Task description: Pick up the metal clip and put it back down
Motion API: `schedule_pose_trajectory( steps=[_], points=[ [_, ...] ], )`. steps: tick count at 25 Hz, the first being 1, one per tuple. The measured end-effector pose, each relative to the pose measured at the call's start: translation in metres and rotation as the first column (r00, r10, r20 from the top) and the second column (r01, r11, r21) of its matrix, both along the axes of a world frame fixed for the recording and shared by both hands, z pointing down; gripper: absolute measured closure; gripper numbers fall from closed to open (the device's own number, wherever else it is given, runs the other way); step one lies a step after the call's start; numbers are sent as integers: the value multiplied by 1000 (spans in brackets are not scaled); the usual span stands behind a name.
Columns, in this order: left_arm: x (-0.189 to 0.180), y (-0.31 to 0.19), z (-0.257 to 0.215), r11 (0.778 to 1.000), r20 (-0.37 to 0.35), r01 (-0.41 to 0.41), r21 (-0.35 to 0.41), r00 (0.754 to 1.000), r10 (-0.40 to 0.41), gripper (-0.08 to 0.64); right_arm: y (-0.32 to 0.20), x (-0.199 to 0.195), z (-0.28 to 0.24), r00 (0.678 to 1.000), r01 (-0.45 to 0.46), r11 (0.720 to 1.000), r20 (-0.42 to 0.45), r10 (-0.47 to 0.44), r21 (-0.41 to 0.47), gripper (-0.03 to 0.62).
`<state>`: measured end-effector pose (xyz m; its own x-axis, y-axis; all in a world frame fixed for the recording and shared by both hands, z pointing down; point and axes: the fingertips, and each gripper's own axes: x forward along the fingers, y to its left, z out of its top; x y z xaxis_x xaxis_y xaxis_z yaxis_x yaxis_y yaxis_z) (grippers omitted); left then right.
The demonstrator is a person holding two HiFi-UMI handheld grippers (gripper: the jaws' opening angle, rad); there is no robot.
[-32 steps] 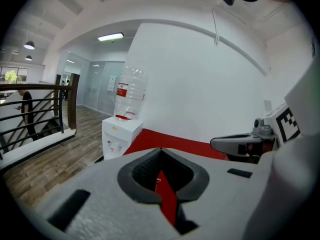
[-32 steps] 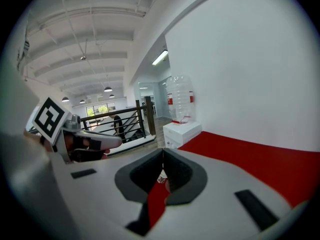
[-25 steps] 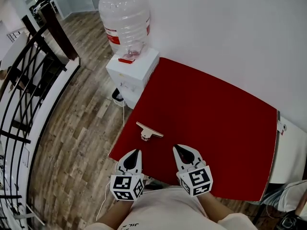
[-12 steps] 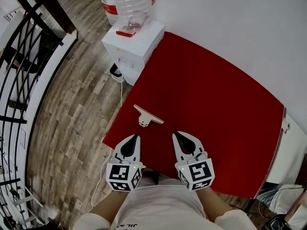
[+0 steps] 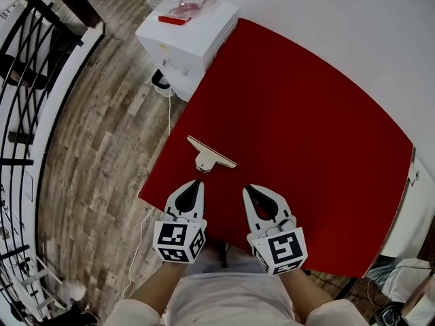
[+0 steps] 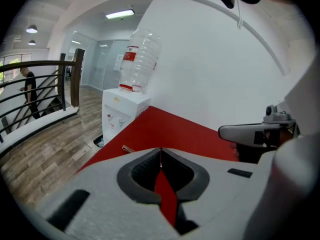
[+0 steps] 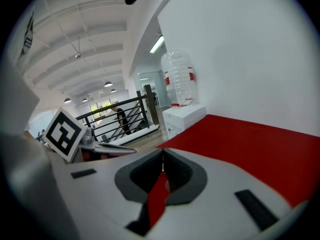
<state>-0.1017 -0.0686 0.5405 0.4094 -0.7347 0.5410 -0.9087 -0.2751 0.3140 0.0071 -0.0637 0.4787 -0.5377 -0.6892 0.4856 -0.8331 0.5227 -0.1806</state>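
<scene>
The metal clip, a pale T-shaped piece, lies flat on the red table near its front left corner. A sliver of the clip shows just past the left jaws in the left gripper view. My left gripper hovers shut a short way in front of the clip, apart from it and holding nothing. To its right, my right gripper is also shut and empty, with its tips over bare red table. The right gripper view shows only red table past the jaws.
A white water dispenser with a clear bottle stands against the table's far left corner. A wooden floor and a black railing lie left, a white wall behind. A cable hangs by the table's left edge.
The head camera has tipped further down, so the table and clip sit higher in view. Both grippers stay shut, side by side in front of the clip.
</scene>
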Motion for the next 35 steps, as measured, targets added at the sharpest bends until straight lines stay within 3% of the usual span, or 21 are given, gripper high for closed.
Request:
schedule_pose_trajectory(
  steps=[3, 9, 14, 24, 30, 35],
  points=[
    [1, 0, 22, 999, -32, 5, -46, 999, -6, 541, 2, -1, 10, 1000, 3, 1000, 3, -3, -14, 584],
    [-1, -7, 73, 985, -91, 47, -168, 994, -63, 454, 2, -5, 30, 1000, 14, 999, 0, -14, -48, 584],
    [2, -16, 92, 952, -261, 120, -281, 945, -196, 419, 6, -3, 42, 1000, 17, 997, -7, -17, -79, 584],
    [-3, -41, 107, 924, -316, 197, -328, 899, -304, 417, 0, 0, 58, 1000, 20, 993, -12, -22, -113, 584],
    [-1, -41, 113, 918, -311, 206, -340, 896, -317, 463, 0, 0, 63, 1000, 25, 993, -10, -27, -119, 584],
    [-3, -45, 108, 902, -387, 236, -360, 842, -375, 506, -1, -1, 65, 999, 34, 992, -10, -35, -121, 584]
  ],
)
